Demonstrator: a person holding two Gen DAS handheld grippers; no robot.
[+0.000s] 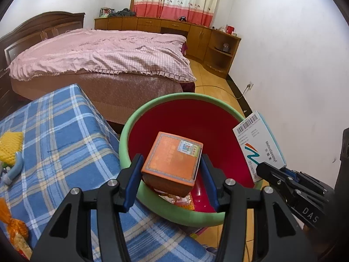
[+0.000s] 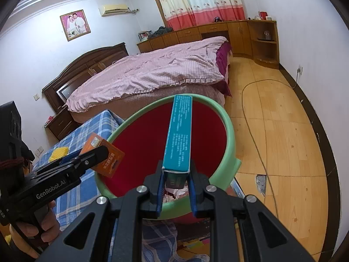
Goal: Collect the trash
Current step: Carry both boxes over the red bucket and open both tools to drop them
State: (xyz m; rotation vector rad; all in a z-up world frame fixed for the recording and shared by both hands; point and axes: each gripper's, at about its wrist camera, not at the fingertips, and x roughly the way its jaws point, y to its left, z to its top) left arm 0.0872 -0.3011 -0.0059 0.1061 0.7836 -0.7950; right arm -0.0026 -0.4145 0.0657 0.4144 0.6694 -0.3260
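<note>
A red bin with a green rim (image 1: 152,109) stands beside the blue plaid table; it also shows in the right wrist view (image 2: 229,135). My left gripper (image 1: 171,163) is shut on an orange box (image 1: 172,161) and holds it over the bin's near rim. In the right wrist view the left gripper (image 2: 91,155) holds the same orange box (image 2: 109,161). My right gripper (image 2: 175,172) is shut on a teal and white medicine box (image 2: 180,131) over the bin. In the left wrist view the right gripper (image 1: 268,170) holds this box (image 1: 259,144) at the bin's right rim. Some trash lies at the bin's bottom (image 1: 181,199).
The blue plaid table (image 1: 61,144) carries a yellow knitted item (image 1: 9,144) and an orange wrapped packet (image 1: 15,229). A bed with a pink cover (image 1: 100,52) lies behind. Wooden cabinets (image 1: 196,35) line the far wall. A cable (image 2: 257,131) runs over the wooden floor.
</note>
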